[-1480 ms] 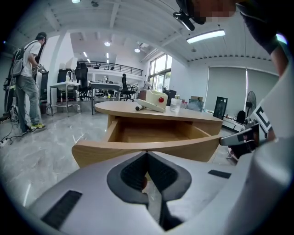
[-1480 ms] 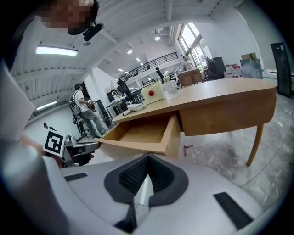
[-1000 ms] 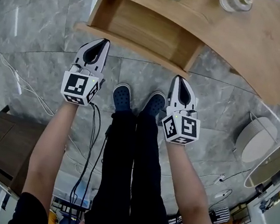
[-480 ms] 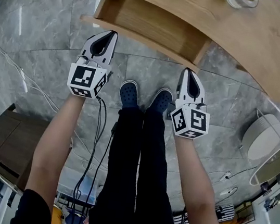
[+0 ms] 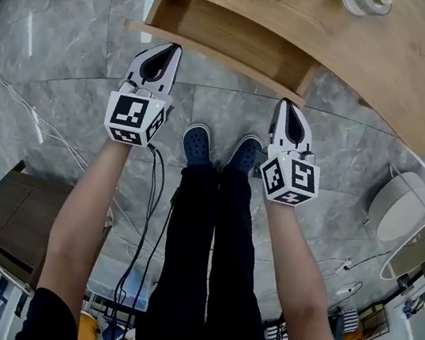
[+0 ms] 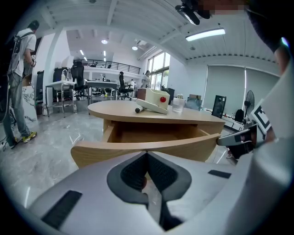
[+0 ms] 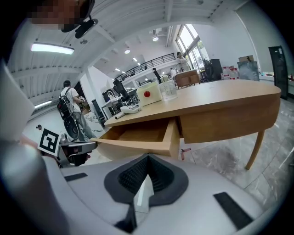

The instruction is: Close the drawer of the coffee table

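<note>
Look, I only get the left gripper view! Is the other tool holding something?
Observer: No. The right tool is shut, with nothing between its jaws.
Operator: Is it touching anything?
Observer: Its tip sits close to the right end of the front of the light wooden drawer; contact I cannot tell.
Operator: Where are the feet?
Observer: Two dark blue shoes stand side by side on the grey marble floor, toes toward the drawer.

Bright, sharp, fisheye-warped edges
</note>
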{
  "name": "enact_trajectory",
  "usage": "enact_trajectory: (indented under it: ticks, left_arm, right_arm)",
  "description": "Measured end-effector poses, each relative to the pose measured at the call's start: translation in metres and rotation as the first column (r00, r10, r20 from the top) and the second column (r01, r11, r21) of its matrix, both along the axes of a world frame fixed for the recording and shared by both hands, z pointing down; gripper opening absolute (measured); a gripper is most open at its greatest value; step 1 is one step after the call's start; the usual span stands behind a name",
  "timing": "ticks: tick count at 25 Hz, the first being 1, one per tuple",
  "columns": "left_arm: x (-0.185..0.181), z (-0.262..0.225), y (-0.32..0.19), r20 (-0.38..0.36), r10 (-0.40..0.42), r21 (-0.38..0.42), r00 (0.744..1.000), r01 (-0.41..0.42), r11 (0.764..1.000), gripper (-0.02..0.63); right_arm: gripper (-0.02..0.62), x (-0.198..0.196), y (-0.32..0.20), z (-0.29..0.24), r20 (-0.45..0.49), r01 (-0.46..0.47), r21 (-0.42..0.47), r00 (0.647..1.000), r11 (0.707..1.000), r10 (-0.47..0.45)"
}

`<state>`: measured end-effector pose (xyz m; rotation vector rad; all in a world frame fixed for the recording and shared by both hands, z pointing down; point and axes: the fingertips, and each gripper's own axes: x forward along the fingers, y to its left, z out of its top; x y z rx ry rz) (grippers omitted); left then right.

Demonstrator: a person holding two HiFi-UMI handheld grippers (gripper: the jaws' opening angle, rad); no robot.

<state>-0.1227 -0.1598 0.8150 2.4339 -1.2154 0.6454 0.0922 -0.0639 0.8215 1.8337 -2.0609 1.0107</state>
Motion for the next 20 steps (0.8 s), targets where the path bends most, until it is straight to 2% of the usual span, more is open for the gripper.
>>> enact_trajectory:
  ticks: [20]
  left_arm:
    - [0.019, 0.001, -0.05, -0.016, -0.006, 0.002, 1.0, 0.006, 1.0, 0.025]
  right_arm:
    - [0.026, 0.017, -0.052, 0.004, 0.003, -0.018, 0.012, 1.0, 1.0, 0.018]
